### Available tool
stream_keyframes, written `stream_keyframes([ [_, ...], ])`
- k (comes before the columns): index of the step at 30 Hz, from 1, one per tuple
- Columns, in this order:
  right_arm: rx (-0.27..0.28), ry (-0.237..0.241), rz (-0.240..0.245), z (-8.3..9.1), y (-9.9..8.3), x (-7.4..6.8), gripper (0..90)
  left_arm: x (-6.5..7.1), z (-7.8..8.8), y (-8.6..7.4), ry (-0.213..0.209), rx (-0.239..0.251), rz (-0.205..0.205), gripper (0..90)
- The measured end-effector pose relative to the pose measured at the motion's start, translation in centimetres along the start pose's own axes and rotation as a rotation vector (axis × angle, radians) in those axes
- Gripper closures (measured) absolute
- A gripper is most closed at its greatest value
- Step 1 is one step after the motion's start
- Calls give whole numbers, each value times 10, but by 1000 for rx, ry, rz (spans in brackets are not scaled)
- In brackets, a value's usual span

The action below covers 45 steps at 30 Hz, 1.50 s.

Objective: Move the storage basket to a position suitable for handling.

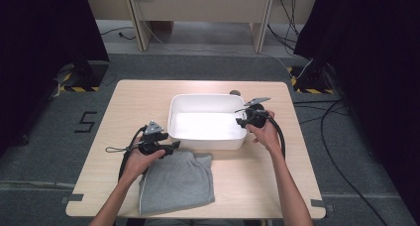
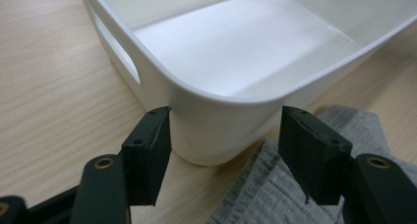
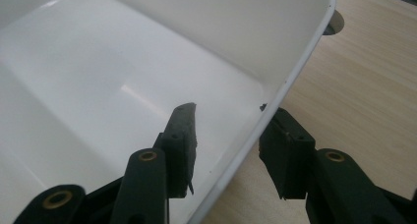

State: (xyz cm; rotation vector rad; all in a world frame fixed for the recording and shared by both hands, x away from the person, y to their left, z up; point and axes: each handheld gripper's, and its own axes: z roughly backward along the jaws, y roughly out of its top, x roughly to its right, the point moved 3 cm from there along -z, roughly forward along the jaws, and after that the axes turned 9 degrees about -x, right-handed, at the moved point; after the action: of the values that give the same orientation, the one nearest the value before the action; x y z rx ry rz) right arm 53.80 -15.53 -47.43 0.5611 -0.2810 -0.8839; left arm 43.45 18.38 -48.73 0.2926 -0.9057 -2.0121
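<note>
Nearest me, my left gripper (image 2: 223,150) has its jaws spread around the near-left corner of the white tub (image 2: 211,130), one touching the wall, the other just off it. My right gripper (image 3: 231,150) straddles the tub's right wall, jaws apart, one inside, one outside. Grey cloth (image 1: 176,181) lies just beside the tub, nearer my left hand.

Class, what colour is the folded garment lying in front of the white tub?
Plain grey garment, best seen in the high view.

Left tongs (image 1: 171,147) parted, right tongs (image 1: 241,121) parted, forearms extended
</note>
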Motion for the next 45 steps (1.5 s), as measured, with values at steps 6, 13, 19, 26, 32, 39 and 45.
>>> stream_keyframes([
  [6,-3,-1,-5,2,-2,-2,567,0,2,0,-4,-2,-2,362],
  [13,91,0,-95,12,-2,2,417,0,9,-2,-5,-4,0,304],
  [19,162,-11,-93,40,-4,-11,341,-1,26,-4,-1,24,-2,281],
  [26,214,27,-94,65,-21,-35,315,0,44,-16,-1,16,-4,242],
  [32,235,59,-82,83,-38,-54,298,-1,56,-27,17,25,17,205],
  [39,240,81,-52,89,-62,-70,265,-4,66,-46,34,16,38,173],
  [45,242,88,-21,89,-78,-83,237,-9,70,-60,44,5,51,174],
])
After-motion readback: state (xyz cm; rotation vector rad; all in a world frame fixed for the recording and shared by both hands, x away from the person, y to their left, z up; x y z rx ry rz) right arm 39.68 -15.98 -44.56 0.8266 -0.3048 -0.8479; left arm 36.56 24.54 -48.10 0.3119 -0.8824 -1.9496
